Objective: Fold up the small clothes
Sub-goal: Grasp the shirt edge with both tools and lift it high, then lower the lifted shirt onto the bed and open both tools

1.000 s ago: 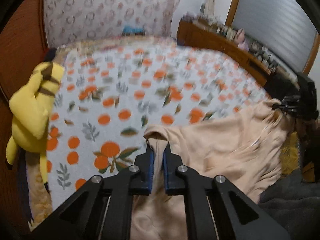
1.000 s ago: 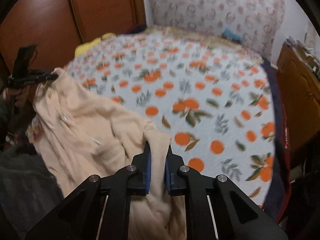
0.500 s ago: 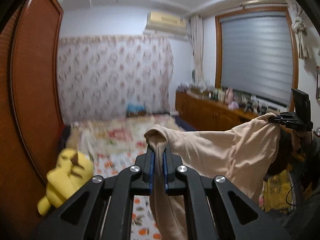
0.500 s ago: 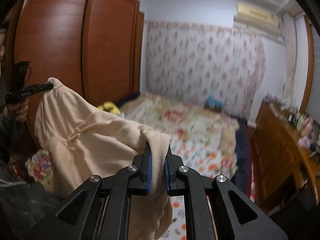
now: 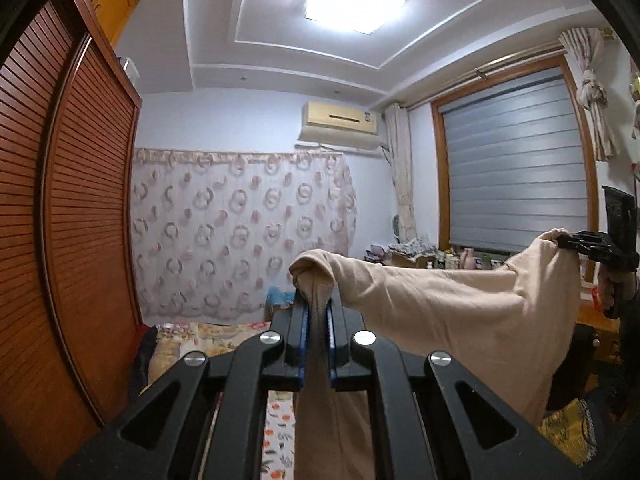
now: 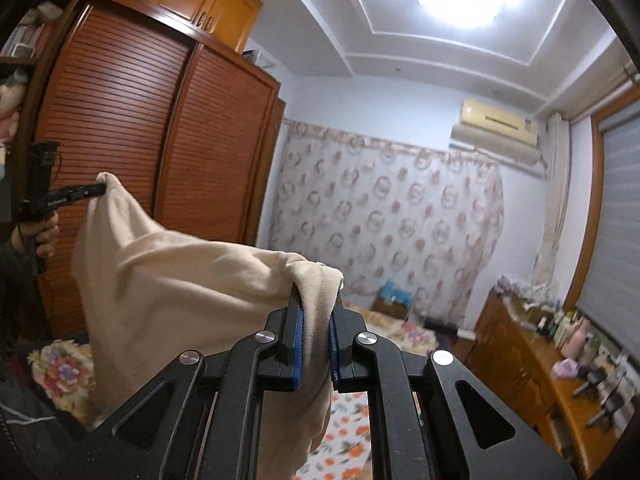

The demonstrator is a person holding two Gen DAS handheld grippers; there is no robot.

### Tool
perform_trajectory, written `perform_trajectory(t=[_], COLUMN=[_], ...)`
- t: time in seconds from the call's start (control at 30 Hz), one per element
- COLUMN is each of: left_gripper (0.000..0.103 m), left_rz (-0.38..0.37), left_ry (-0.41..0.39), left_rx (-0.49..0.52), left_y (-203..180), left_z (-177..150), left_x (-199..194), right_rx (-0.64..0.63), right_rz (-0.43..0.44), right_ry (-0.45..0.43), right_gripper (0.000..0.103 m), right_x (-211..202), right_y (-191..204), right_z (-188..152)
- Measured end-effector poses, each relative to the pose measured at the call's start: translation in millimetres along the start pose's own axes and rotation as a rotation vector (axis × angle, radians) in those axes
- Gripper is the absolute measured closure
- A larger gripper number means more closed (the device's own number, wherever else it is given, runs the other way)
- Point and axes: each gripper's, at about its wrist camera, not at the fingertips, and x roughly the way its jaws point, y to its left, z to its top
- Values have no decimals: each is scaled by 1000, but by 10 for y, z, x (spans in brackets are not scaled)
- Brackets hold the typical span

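A beige garment [image 5: 460, 316] hangs in the air, stretched between my two grippers, high above the bed. My left gripper [image 5: 316, 300] is shut on one corner of it; the cloth bunches over the fingertips and drops down between them. My right gripper [image 6: 316, 304] is shut on the other corner of the beige garment [image 6: 172, 280]. In the left wrist view the right gripper [image 5: 568, 240] shows at the far right, pinching the cloth. In the right wrist view the left gripper [image 6: 102, 189] shows at the far left, held by a hand.
The bed with an orange-print cover [image 6: 348, 436] lies far below. A brown louvred wardrobe [image 5: 60, 240] stands to the left. A wooden dresser [image 6: 532, 364] with several bottles runs along the right under the window blind [image 5: 516, 172]. A patterned curtain [image 5: 240, 236] hangs behind.
Both grippers have lifted the garment from the bed up into the air and tilted upward, so the ceiling now shows. Both stay shut on their corners.
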Motion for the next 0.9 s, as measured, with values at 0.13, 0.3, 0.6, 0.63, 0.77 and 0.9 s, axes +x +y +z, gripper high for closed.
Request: perform_trajectory(t=[0.13, 0.3, 0.6, 0.63, 0.77, 0.9], left_gripper=[98, 98, 98, 98, 98, 98], left_rz=[84, 138, 170, 173, 186, 172], left_ry=[24, 108, 320, 347, 433, 492], left_rx=[14, -5, -39, -45, -50, -58], left_y=[149, 384, 667, 671, 747, 761], left_z=[-15, -296, -1498, -1620, -2085, -2413], left_x=[481, 1360, 2906, 3047, 3511, 3787], right_rx=[-14, -14, 79, 89, 113, 125], right_rz=[-41, -80, -74, -72, -70, -66], right_ry=[41, 146, 339, 353, 431, 500], right_gripper=[96, 96, 96, 96, 96, 96], right_x=[497, 1410, 3122, 3250, 3779, 4188], right_y=[-143, -401, -779, -803, -864, -887], right_z=[74, -161, -1421, -1521, -1935, -2316])
